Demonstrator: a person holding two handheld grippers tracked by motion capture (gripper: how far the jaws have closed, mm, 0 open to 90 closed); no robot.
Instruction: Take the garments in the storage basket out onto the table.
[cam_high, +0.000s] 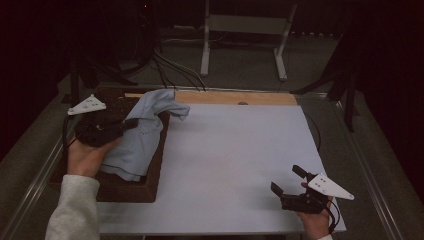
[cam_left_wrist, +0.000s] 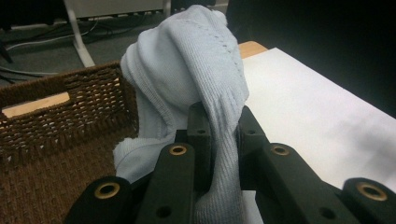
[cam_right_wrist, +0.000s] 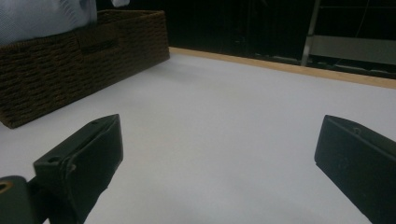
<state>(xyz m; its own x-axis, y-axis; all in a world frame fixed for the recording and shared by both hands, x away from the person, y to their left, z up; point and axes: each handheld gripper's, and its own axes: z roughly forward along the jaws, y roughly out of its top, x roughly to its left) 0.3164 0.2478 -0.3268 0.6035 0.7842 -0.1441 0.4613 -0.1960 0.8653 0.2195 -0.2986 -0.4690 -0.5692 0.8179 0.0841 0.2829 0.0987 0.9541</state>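
Filling the wicker basket (cam_high: 156, 165): pale blue cloth (cam_high: 140, 140).

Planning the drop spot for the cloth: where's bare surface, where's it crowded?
Free: the white tabletop between the wicker basket and the right gripper, back to the wooden edge strip. Crowded: the basket, where the pale blue cloth hangs from the left gripper.

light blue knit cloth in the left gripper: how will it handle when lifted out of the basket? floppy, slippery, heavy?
Likely floppy: the light blue cloth bunches above the left gripper and hangs in folds over the wicker basket rim. Probably light, since one thin pinched fold carries the raised bunch. The ribbed knit looks grippy rather than slick, though it may snag on the weave.
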